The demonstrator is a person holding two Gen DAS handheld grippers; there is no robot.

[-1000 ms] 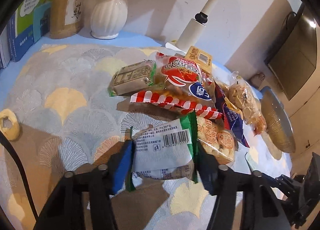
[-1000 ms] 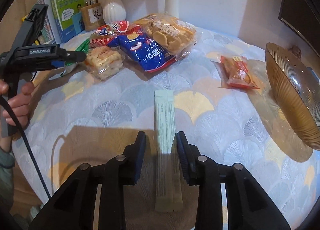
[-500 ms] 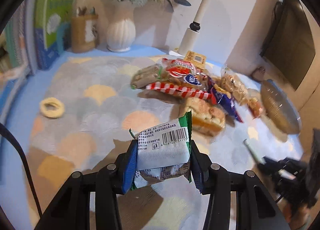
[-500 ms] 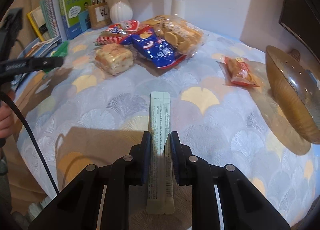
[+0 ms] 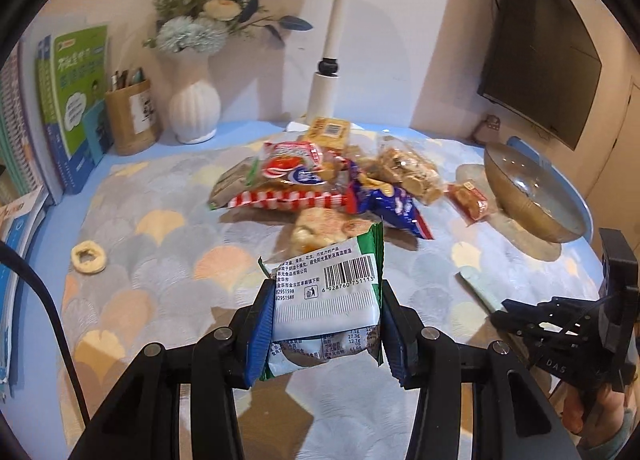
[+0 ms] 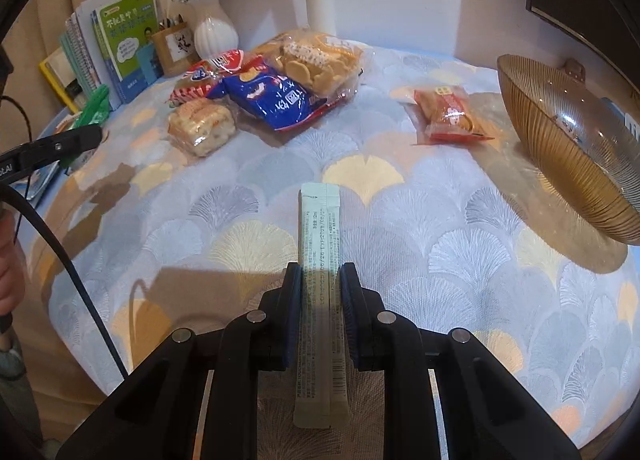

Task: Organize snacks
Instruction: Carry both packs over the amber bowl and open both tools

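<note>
The left gripper (image 5: 326,320) is clamped on a green-and-white foil snack packet with a barcode (image 5: 326,300), its blue-padded fingers (image 5: 260,330) pressing the packet's two sides and holding it lifted above the fan-patterned blue, grey and yellow tablecloth (image 5: 160,260). The right gripper (image 6: 320,312) is closed tight on a long, pale green stick sachet (image 6: 320,244), which lies lengthwise between the fingers and pokes out ahead of them over the near part of the table; whether the sachet rests on the cloth or is just off it cannot be told. Toward the far edge of the table sits a heap of snacks: a red-and-white striped bag (image 5: 292,179), a blue crinkly bag (image 6: 272,97), a clear bag of round golden biscuits (image 6: 316,59) and a clear-wrapped pale pastry (image 6: 202,125) at the heap's near side. A small red-orange wrapped snack (image 6: 450,113) lies alone between the heap and a ribbed amber glass bowl (image 6: 560,151), which stands at the right edge of the table. At the far left corner are a white ribbed vase with blue and cream flowers (image 5: 195,107), a brown pen holder (image 5: 130,119) and upright green-and-blue books (image 5: 74,99). A cream-coloured ring (image 5: 89,258) lies near the left edge.
</note>
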